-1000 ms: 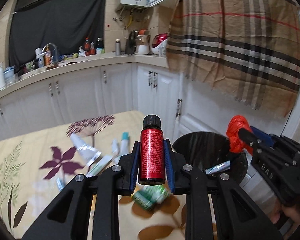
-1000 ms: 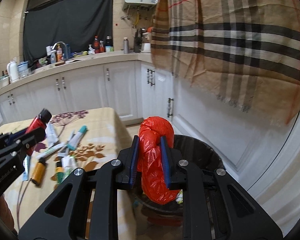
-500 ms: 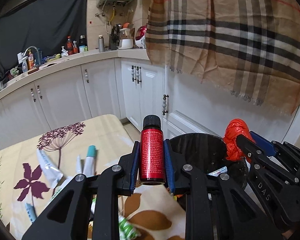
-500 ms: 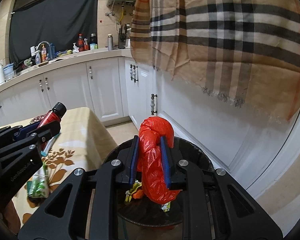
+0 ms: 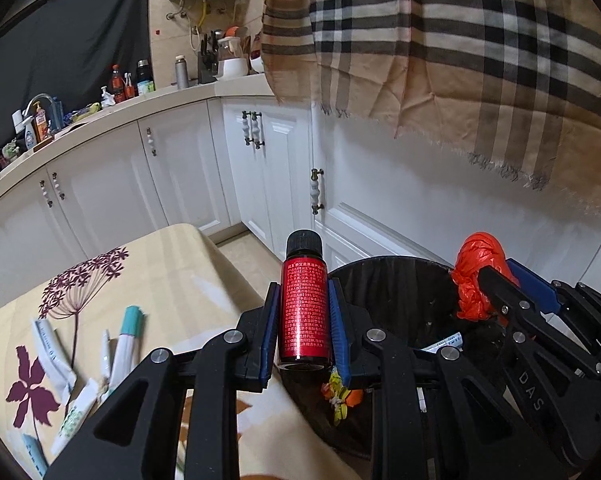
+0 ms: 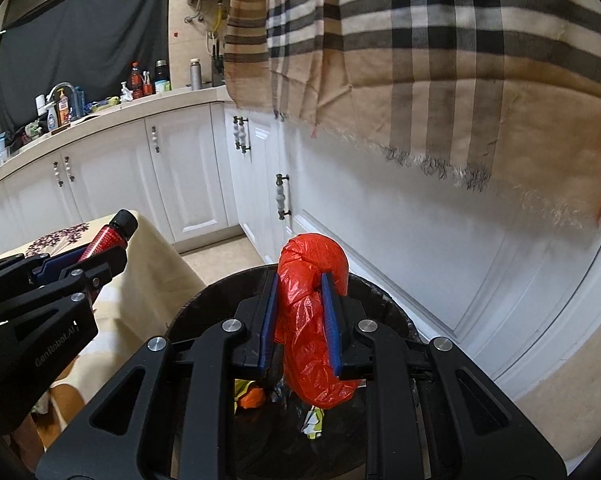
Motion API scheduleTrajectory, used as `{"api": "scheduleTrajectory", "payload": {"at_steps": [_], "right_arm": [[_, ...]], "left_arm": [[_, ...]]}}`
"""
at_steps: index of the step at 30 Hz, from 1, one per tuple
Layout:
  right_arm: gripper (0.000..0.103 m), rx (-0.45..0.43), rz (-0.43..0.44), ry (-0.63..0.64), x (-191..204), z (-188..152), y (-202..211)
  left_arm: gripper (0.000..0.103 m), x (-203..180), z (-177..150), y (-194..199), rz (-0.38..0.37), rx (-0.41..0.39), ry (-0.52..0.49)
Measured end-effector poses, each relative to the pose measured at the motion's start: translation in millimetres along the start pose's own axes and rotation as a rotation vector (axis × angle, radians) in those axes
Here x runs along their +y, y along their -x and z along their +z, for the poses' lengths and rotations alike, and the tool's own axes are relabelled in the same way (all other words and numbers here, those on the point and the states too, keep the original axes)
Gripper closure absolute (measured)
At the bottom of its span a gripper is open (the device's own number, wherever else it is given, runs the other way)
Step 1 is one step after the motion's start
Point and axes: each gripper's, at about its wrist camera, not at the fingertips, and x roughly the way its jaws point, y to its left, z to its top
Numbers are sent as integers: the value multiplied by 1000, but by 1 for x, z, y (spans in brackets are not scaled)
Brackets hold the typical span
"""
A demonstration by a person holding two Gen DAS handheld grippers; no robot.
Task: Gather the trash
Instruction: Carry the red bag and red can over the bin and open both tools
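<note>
My left gripper (image 5: pixel 304 320) is shut on a small red bottle (image 5: pixel 303 312) with a black cap, held upright at the near rim of the black trash bin (image 5: pixel 396 280). My right gripper (image 6: pixel 298 312) is shut on a crumpled red plastic bag (image 6: pixel 312 320) and holds it over the bin (image 6: pixel 204 300). The bag (image 5: pixel 476 276) and the right gripper (image 5: pixel 496 284) also show in the left wrist view; the bottle (image 6: pixel 106 238) and the left gripper (image 6: pixel 100 260) show in the right wrist view. Wrappers (image 6: pixel 252 394) lie inside the bin.
A table with a floral cloth (image 5: pixel 172 272) stands left of the bin and holds tubes (image 5: pixel 126 340) and other small trash. White cabinets (image 5: pixel 268 168) stand behind. A plaid cloth (image 5: pixel 460 60) hangs above the bin. A cluttered counter (image 5: pixel 100 108) runs at the back.
Both grippers have moved right, away from the table and over the bin, each with its load still held. The bin now fills more of both views.
</note>
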Motion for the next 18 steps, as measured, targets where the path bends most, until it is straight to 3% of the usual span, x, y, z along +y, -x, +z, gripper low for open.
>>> {"api": "scheduleTrajectory", "payload": {"at_steps": [4, 11, 18], "right_arm": [[79, 1, -16, -12, -5, 0, -9], [76, -11, -33, -24, -11, 1, -5], [76, -11, -21, -16, -6, 1, 9]], "left_arm": [[77, -3, 3, -10, -3, 20, -8], [59, -1, 5, -7, -3, 12, 11], [53, 10, 3, 12, -1, -6, 28]]}}
